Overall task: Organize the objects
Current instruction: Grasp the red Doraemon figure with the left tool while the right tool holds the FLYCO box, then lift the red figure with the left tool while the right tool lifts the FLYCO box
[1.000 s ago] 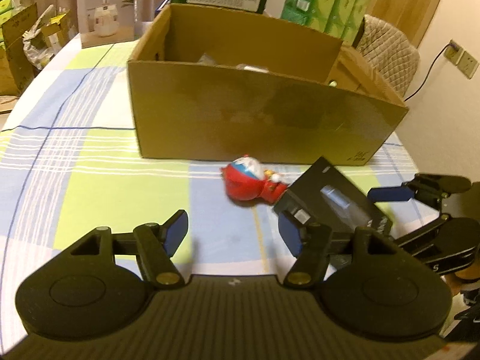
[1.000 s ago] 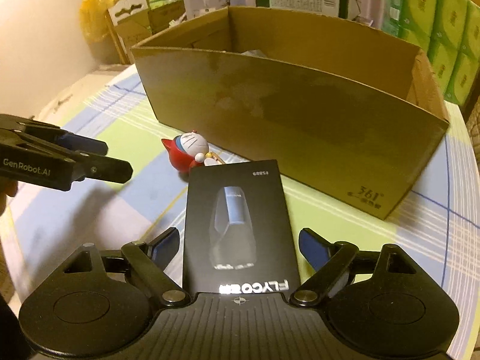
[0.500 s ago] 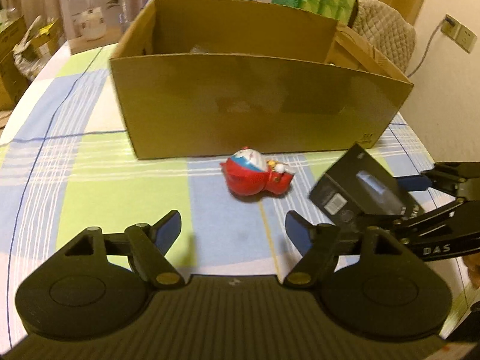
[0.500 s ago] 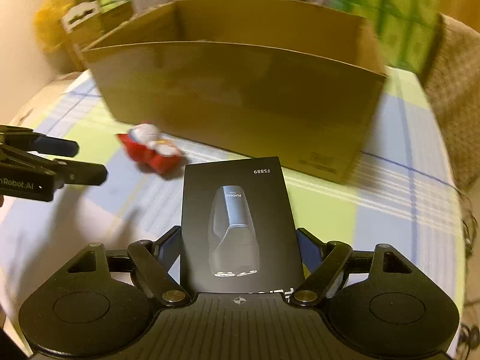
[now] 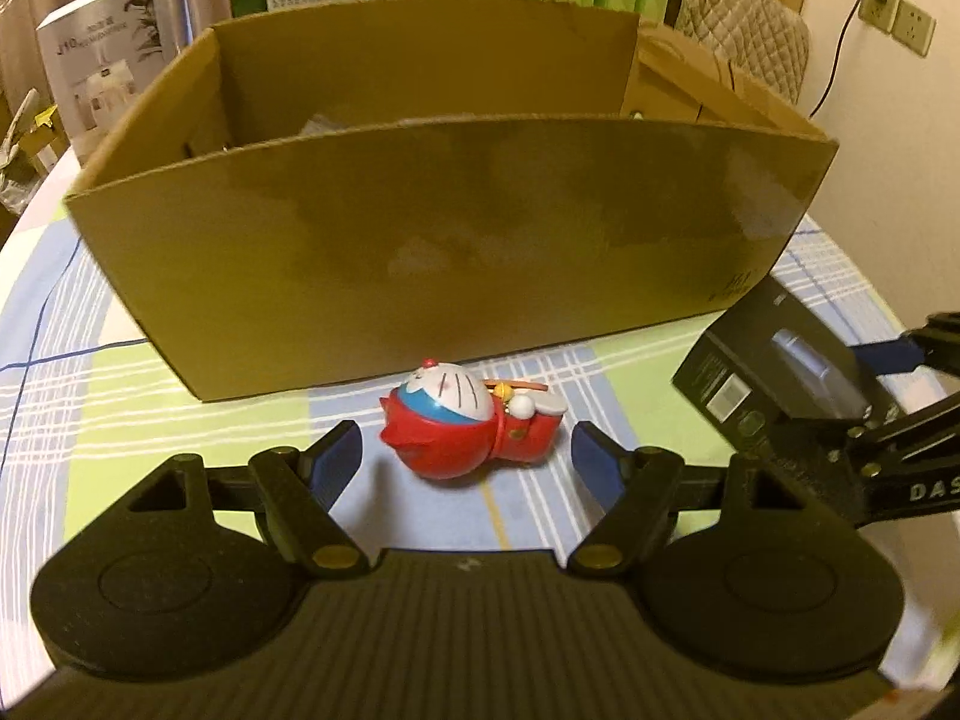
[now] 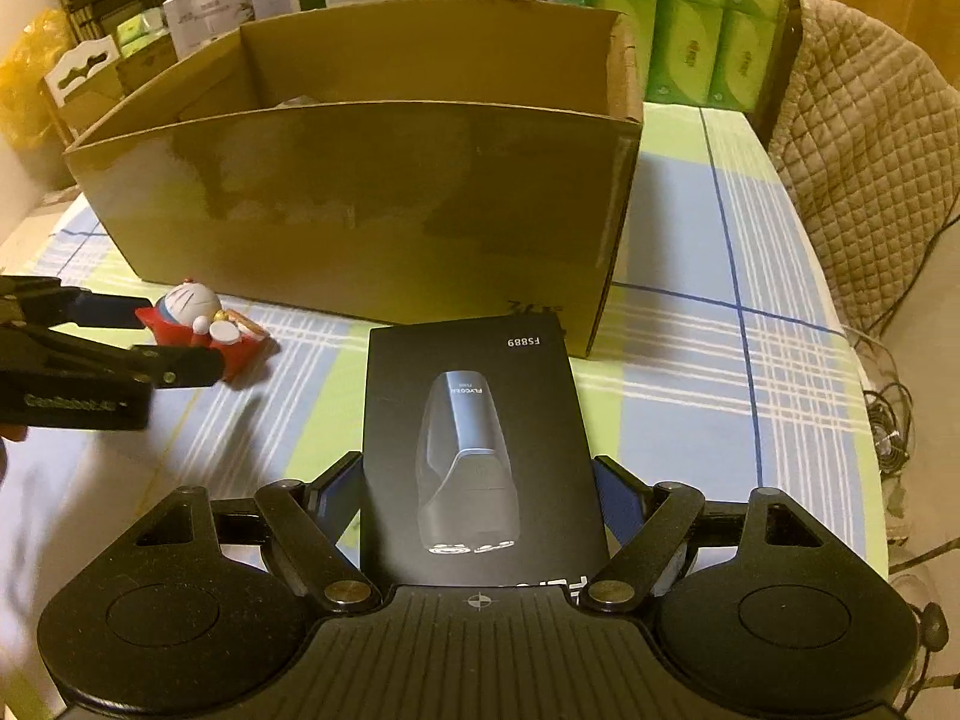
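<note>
The left tongs [image 5: 467, 459] stand wide around the toy [image 5: 471, 423]; the right tongs [image 6: 480, 495] hold the black box [image 6: 474, 450], carton [image 6: 360, 204] ahead.

Black shaver box [image 6: 474, 450] — "FS889" printed near its far edge, "FLYCO" small on the pictured shaver, both upside down in the right wrist view. Right gripper [image 5: 864, 414] arm: "DAS". White carton [image 5: 108, 60]: "J10", faint.
</note>
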